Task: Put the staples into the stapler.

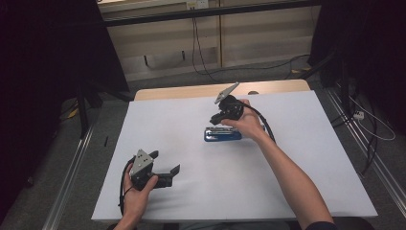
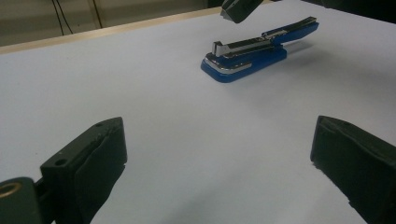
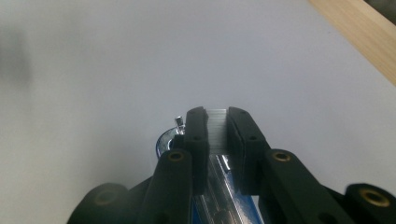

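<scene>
- Lower left of high view: person's left hand (image 1: 136,191) holds the left gripper (image 1: 165,165) low over the white table (image 1: 182,139), jaws spread apart w/ nothing between, aimed toward frame right. Grey plate on top, cable looping by the wrist.
- Left gripper view confirms it: two black jaws at lower left & lower right corners, wide gap, bare white surface between. High view can't show that gap as plainly.
- Centre of high view: blue stapler (image 1: 223,134) lies flat on the table, just a blue-and-silver bar from above.
- Left gripper view gives more: stapler (image 2: 261,49) in upper middle w/ its top arm swung up and open, metal magazine exposed over the blue base. A dark jaw tip of the other gripper hangs right above its front end at the top edge.
- Right of centre in high view: right hand (image 1: 249,122) holds the right gripper (image 1: 216,117) over the stapler's left end, pointing down; jaw state not readable from there.
- Right gripper view settles it: jaws nearly together, pinched on a strip of staples (image 3: 217,130), pale silver, ridged, standing between the pads. Stapler's blue base and shiny rail sit directly below, lower centre.
- Far right, upper corner of right gripper view: wooden table edge (image 3: 359,32) past the white sheet.
</scene>
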Motion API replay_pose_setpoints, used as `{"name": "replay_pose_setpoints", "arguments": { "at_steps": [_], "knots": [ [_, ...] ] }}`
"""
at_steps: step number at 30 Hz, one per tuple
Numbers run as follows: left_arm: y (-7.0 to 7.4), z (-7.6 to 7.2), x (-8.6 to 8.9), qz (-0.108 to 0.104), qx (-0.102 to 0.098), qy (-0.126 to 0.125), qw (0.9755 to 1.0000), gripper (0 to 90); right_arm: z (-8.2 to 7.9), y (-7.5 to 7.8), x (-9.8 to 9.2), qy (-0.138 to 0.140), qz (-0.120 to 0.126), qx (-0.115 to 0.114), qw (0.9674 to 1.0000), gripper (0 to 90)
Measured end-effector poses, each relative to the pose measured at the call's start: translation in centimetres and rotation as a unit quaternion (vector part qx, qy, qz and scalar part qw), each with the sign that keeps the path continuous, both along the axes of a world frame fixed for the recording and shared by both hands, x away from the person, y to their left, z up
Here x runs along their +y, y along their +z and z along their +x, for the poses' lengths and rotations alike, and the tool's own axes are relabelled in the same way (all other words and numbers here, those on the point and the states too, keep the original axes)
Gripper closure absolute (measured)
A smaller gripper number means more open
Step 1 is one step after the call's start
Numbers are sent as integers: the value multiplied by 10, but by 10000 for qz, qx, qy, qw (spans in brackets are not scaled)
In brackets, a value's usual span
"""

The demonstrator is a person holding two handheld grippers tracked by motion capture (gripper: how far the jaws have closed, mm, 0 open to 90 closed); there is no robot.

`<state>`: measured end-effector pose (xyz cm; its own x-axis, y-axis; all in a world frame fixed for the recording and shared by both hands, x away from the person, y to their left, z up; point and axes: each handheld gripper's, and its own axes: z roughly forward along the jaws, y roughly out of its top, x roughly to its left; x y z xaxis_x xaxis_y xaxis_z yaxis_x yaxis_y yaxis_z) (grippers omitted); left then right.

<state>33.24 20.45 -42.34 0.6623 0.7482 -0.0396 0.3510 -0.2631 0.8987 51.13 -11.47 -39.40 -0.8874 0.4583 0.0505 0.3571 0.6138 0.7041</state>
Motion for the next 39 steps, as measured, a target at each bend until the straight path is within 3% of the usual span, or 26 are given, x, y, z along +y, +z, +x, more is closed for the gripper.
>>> {"name": "replay_pose_setpoints", "arguments": {
  "at_steps": [7, 16, 25, 39],
  "knots": [
    [0, 0, 1, 0, -21, 26, 10000, 38, 3, -1, 3, 157, -107, -37, 9998, 794],
    [0, 0, 1, 3, -10, 11, 10000, 38, 1, -3, 10, 622, -210, -134, 9978, 793],
    [0, 0, 0, 1, -1, 5, 10000, 38, 1, -11, 13, 839, -280, 16, 9961, 793],
    [-1, 0, 0, 25, 23, -29, 10000, 38, 4, -16, 13, 1011, -347, 12, 9943, 793]
  ]
}}
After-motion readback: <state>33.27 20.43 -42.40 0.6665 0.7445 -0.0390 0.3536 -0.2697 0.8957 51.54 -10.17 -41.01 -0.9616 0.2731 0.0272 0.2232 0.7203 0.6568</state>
